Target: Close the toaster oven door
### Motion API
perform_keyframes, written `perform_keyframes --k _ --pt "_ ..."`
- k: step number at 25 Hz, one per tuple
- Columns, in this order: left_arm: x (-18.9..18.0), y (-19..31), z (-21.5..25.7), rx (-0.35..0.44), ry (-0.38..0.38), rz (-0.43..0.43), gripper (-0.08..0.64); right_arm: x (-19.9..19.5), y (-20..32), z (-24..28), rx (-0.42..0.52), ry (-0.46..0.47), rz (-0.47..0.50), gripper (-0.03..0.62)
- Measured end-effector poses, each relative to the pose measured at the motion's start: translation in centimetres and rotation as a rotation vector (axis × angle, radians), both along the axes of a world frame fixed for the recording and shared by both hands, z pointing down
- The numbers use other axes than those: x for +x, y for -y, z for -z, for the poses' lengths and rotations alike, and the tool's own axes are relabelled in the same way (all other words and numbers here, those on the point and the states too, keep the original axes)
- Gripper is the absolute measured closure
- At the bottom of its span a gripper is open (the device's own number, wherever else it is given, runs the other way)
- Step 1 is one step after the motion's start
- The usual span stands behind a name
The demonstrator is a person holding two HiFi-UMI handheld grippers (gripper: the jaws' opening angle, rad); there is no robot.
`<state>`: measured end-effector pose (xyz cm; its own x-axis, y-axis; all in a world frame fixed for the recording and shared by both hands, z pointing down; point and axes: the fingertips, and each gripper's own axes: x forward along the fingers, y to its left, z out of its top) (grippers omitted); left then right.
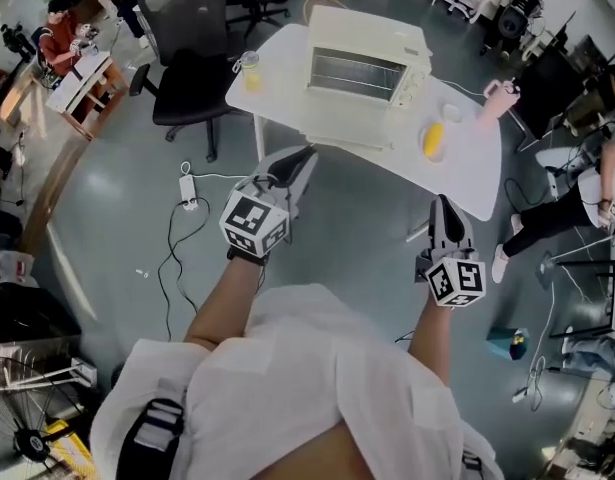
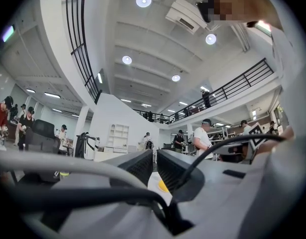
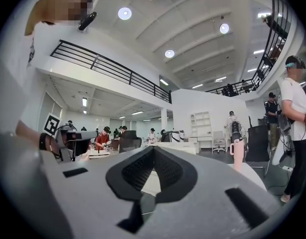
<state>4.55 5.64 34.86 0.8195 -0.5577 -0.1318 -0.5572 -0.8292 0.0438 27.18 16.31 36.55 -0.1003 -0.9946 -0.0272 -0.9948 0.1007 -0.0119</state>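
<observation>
A cream toaster oven (image 1: 367,63) stands on the white table (image 1: 277,63) ahead of me. Its front shows the metal rack inside, and the door (image 1: 342,128) seems to lie folded down in front of it. My left gripper (image 1: 309,151) hangs in the air just short of the table's near edge. Its jaws stand together with nothing between them. My right gripper (image 1: 442,200) hovers lower right, further from the table, its jaws shut and empty. In the left gripper view the left gripper (image 2: 155,156) shows only a thin slit. In the right gripper view the right gripper (image 3: 153,149) has its jaws meeting at the tips.
On the table are a cup of yellow liquid (image 1: 250,70), a plate with a yellow item (image 1: 434,140), a small white dish (image 1: 453,113) and a pink tumbler (image 1: 495,96). A black office chair (image 1: 192,58) stands at the left; a power strip (image 1: 189,190) and cables lie on the floor.
</observation>
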Motion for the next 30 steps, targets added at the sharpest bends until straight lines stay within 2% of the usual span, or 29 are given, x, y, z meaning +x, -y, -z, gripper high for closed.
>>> perform_keyframes --k 7,17,30 --pt "-0.1 0.4 -0.7 -0.011 0.006 0.027 0.538 0.1 1.1 -0.7 -0.005 0.017 0.032 0.588" --pt "0.7 3.3 -1.3 -0.014 0.015 0.059 0.538 1.7 4.3 -1.0 0.002 0.029 0.05 0.583" --pt "2.9 11.4 -2.1 -0.013 0.002 0.061 0.538 4.0 12.2 -2.2 -0.019 0.038 0.059 0.566"
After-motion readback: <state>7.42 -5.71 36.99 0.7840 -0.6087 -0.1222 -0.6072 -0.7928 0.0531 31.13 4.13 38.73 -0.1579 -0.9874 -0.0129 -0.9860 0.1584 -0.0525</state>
